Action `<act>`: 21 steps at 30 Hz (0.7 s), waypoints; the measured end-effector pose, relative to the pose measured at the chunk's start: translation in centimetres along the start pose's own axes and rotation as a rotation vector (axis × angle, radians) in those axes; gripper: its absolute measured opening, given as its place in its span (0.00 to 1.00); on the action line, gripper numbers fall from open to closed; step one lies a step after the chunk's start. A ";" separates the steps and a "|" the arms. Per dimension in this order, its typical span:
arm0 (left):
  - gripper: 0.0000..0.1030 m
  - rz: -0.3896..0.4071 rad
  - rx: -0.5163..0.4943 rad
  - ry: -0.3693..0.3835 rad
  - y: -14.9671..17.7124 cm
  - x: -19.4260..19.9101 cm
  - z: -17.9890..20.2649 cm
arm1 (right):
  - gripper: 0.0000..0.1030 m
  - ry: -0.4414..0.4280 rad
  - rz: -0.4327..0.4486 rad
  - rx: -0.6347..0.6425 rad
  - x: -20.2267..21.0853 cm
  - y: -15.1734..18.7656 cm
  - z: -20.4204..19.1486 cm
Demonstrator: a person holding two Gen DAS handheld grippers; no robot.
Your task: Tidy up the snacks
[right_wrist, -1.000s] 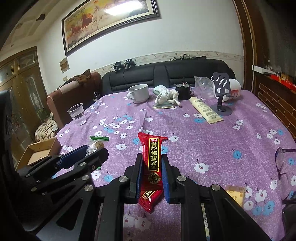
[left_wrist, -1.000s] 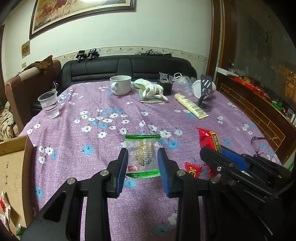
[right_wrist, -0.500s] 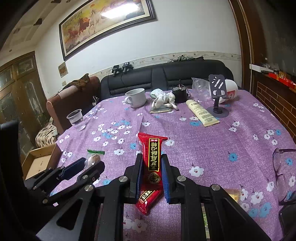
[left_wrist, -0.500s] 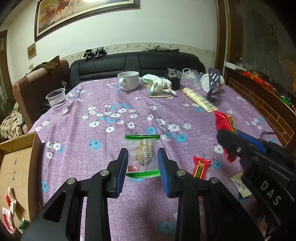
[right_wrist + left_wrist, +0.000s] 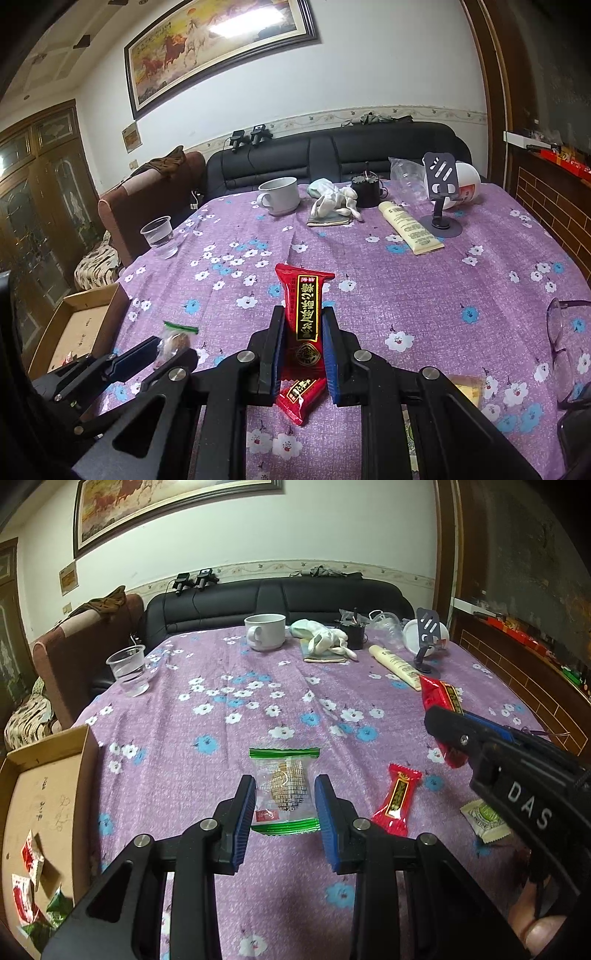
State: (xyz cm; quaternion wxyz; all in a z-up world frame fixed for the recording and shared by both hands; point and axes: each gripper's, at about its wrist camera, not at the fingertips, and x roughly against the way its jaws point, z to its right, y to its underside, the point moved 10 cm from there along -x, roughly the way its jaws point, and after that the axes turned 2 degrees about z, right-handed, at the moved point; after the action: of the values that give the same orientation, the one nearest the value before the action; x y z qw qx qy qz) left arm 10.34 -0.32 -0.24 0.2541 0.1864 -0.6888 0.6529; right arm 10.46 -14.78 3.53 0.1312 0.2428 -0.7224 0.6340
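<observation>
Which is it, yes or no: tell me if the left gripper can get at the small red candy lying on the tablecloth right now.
Probably not yet. The left gripper is shut on a green-edged clear snack packet, so its jaws are occupied. The small red candy lies uncovered just beside it, with nothing blocking the way once that packet is dropped.

Floral table point(image 5: 229, 768): mug point(image 5: 266, 631), cup point(image 5: 127, 670), red snack point(image 5: 397, 799)
</observation>
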 end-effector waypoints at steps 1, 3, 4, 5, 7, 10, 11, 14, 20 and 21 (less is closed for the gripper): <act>0.30 0.000 0.002 -0.003 0.1 0.2 -0.2 | 0.18 -0.003 0.001 0.002 0.1 0.0 -0.1; 0.30 0.003 0.006 -0.007 0.3 0.7 -0.5 | 0.18 -0.007 0.006 0.008 0.3 -0.1 -0.4; 0.30 0.005 0.012 -0.009 0.4 1.0 -0.8 | 0.18 -0.010 0.009 0.012 0.4 -0.1 -0.6; 0.30 0.006 0.017 -0.011 0.5 1.2 -1.0 | 0.18 -0.014 0.012 0.017 0.5 -0.1 -0.8; 0.30 0.011 0.027 -0.019 0.6 1.8 -1.7 | 0.18 -0.023 0.015 0.028 0.6 -0.1 -1.2; 0.30 0.022 0.042 -0.028 0.6 2.6 -2.6 | 0.18 -0.031 0.014 0.037 0.6 0.1 -1.7; 0.30 0.022 0.047 -0.028 0.7 2.8 -2.8 | 0.18 -0.035 0.013 0.040 0.6 0.2 -1.8; 0.30 0.021 0.057 -0.033 0.9 3.1 -3.5 | 0.18 -0.042 0.009 0.053 0.6 0.4 -2.2; 0.29 -0.027 0.083 0.025 1.7 3.0 -4.3 | 0.18 -0.062 0.014 -0.005 0.9 0.1 -1.4; 0.29 -0.059 0.094 0.054 2.0 2.5 -4.4 | 0.18 -0.060 0.010 -0.013 0.8 0.1 -1.2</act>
State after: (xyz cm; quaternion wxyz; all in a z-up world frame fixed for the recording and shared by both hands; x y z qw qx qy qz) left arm 7.62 4.39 -0.33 0.2826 0.2009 -0.6444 0.6815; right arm 9.59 -13.76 4.07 0.1077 0.2571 -0.7313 0.6225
